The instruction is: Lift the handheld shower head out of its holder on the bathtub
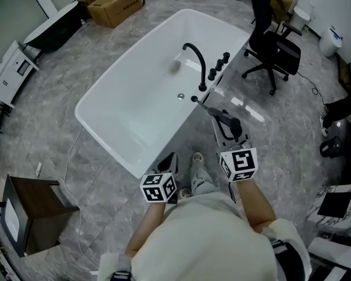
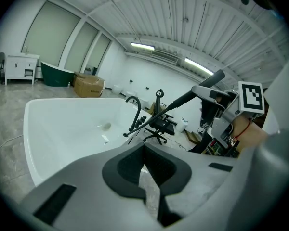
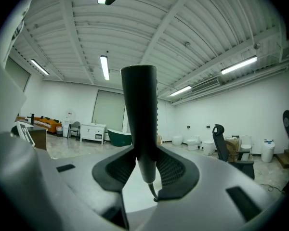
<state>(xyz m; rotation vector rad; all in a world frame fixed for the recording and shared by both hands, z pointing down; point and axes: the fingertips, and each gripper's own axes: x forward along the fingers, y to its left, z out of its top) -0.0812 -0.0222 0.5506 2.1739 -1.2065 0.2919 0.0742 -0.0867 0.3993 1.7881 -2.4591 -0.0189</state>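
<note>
The white bathtub (image 1: 123,107) lies ahead of me, with a black curved faucet (image 1: 196,57) and black knobs (image 1: 219,65) on its right rim. My right gripper (image 1: 227,124) is shut on the black handheld shower head (image 1: 219,115), which hangs in the air off the tub's right rim. In the right gripper view its handle (image 3: 139,109) stands upright between the pads of the right gripper (image 3: 145,160), a thin hose trailing below. My left gripper (image 1: 171,157) hovers near the tub's near corner, shut and empty. From the left gripper (image 2: 144,150) I see the shower head (image 2: 183,97) slanting over the tub (image 2: 62,124).
A black office chair (image 1: 272,45) stands right of the tub. A cardboard box (image 1: 114,2) sits beyond its far end. A dark wooden cabinet (image 1: 32,212) is at the lower left. Black gear and a marbled slab lie at the right edge. Grey stone floor surrounds the tub.
</note>
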